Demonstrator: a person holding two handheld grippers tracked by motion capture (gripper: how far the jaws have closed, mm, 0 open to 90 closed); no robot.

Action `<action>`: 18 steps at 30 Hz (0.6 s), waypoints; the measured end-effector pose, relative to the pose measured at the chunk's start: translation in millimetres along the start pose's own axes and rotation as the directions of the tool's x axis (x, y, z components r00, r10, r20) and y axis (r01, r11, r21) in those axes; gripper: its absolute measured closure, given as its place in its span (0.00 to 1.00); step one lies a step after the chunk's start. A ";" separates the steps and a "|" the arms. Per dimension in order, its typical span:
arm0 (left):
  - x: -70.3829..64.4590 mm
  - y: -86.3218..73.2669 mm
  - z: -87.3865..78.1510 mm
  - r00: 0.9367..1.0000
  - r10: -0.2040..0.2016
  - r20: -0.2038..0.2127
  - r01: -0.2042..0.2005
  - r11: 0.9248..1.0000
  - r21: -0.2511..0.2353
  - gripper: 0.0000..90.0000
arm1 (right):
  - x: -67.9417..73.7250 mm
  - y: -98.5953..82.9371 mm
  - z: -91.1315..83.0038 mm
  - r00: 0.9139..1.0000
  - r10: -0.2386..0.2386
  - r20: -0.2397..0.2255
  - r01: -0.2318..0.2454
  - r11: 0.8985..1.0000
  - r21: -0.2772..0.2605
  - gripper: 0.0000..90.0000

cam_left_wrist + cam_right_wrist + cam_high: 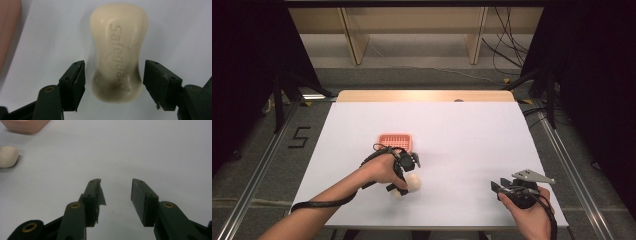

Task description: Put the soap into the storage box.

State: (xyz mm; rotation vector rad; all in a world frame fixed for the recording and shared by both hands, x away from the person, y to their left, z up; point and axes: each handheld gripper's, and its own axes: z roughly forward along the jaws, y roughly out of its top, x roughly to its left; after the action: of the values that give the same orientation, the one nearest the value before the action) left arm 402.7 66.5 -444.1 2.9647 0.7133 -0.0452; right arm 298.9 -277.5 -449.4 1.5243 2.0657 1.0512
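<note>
A cream bar of soap (pixel 117 50) with embossed lettering lies flat on the white table (pixel 462 135). My left gripper (pixel 113 82) is open, its jaws on either side of the bar's near end with a small gap on each side. From above, that soap (pixel 413 182) peeks out just right of the left gripper (pixel 401 186), near the table's front. A pink basket (pixel 395 141) sits just beyond the left hand. My right gripper (pixel 116 195) is open over bare table, with nothing between its jaws. It sits at the front right (pixel 498 187). The soap (pixel 8 156) and basket (pixel 25 125) lie far to its left.
The table's front edge runs close to both hands. A wooden strip (pixel 424 95) borders the far edge. Beyond it are wooden shelf legs (pixel 354 40) and loose cables (pixel 507 50) on the floor. Black curtains flank both sides.
</note>
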 end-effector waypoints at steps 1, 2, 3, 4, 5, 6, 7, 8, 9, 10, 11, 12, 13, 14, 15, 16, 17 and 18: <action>0.4 1.3 2.2 1.000 0.003 -0.003 -0.003 1.000 0.003 0.38 | 0.1 0.3 -1.0 1.000 -0.002 0.010 0.002 1.000 0.009 0.66; 0.4 1.8 3.2 1.000 0.002 -0.002 -0.002 1.000 0.009 0.38 | -0.1 -0.1 0.2 1.000 0.002 -0.001 -0.002 1.000 -0.001 0.66; 0.4 1.8 3.2 1.000 0.002 -0.002 -0.002 1.000 0.009 0.38 | 0.1 0.0 -0.5 1.000 0.000 0.006 0.000 1.000 0.006 0.66; 0.6 2.9 4.9 1.000 0.005 -0.002 -0.005 1.000 0.016 0.38 | 0.1 0.1 -0.9 1.000 -0.001 0.009 0.001 1.000 0.009 0.66; 0.6 2.9 4.9 1.000 0.005 -0.002 -0.005 1.000 0.016 0.38 | 0.1 0.1 -0.9 1.000 -0.001 0.009 0.001 1.000 0.009 0.66; 0.5 3.4 5.4 1.000 0.005 0.000 -0.005 1.000 0.017 0.38 | -0.1 0.2 -1.1 1.000 -0.002 0.008 0.002 1.000 0.008 0.66; 0.4 3.9 5.8 1.000 0.006 0.000 -0.006 1.000 0.018 0.38 | -0.1 0.2 -1.1 1.000 -0.002 0.008 0.002 1.000 0.008 0.66; 0.8 4.8 6.8 1.000 0.014 -0.003 -0.014 1.000 0.022 0.39 | -0.2 0.3 -1.1 1.000 0.002 0.006 -0.002 1.000 0.009 0.66; 0.6 5.2 7.5 1.000 0.010 0.001 -0.010 1.000 0.024 0.39 | -0.7 0.1 -0.7 1.000 -0.006 0.012 0.006 1.000 0.007 0.66; 0.5 5.5 8.2 1.000 0.008 0.003 -0.008 1.000 0.026 0.39 | -0.7 -0.2 0.2 1.000 -0.003 0.006 0.003 1.000 -0.001 0.66; 0.5 5.5 8.2 1.000 0.008 0.003 -0.008 1.000 0.026 0.39 | -0.7 -0.2 0.2 1.000 -0.003 0.006 0.003 1.000 -0.001 0.66; -0.2 5.9 9.4 1.000 -0.004 0.012 0.004 1.000 0.031 0.40 | -0.4 -0.1 -0.3 1.000 -0.002 0.008 0.002 1.000 0.004 0.66; -0.2 5.9 9.4 1.000 -0.004 0.012 0.004 1.000 0.031 0.40 | -0.4 -0.1 -0.3 1.000 -0.002 0.008 0.002 1.000 0.004 0.66; -0.3 6.4 10.5 1.000 0.000 0.009 -0.001 1.000 0.029 0.41 | -0.1 0.3 -1.2 1.000 0.003 0.006 -0.003 1.000 0.009 0.66; -0.3 6.4 10.5 1.000 0.000 0.009 -0.001 1.000 0.029 0.41 | -0.1 0.3 -1.2 1.000 0.003 0.006 -0.003 1.000 0.009 0.66; 0.6 7.4 10.8 1.000 0.016 0.006 -0.017 0.999 0.032 0.41 | -0.6 0.1 -0.9 1.000 -0.004 0.010 0.004 1.000 0.008 0.65; 0.6 7.4 10.8 1.000 0.016 0.006 -0.017 0.999 0.032 0.41 | -0.8 -0.2 -0.1 1.000 -0.004 0.005 0.004 1.000 0.003 0.65; 0.6 8.2 11.4 1.000 0.017 0.007 -0.017 0.999 0.034 0.42 | -0.8 -0.4 0.2 1.000 -0.002 0.005 0.002 1.000 0.001 0.65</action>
State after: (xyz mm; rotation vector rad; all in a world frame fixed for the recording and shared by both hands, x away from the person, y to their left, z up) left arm 406.9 58.4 -454.8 3.0017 0.6934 -0.0664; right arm 299.1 -278.2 -450.0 1.5229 2.0643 1.0451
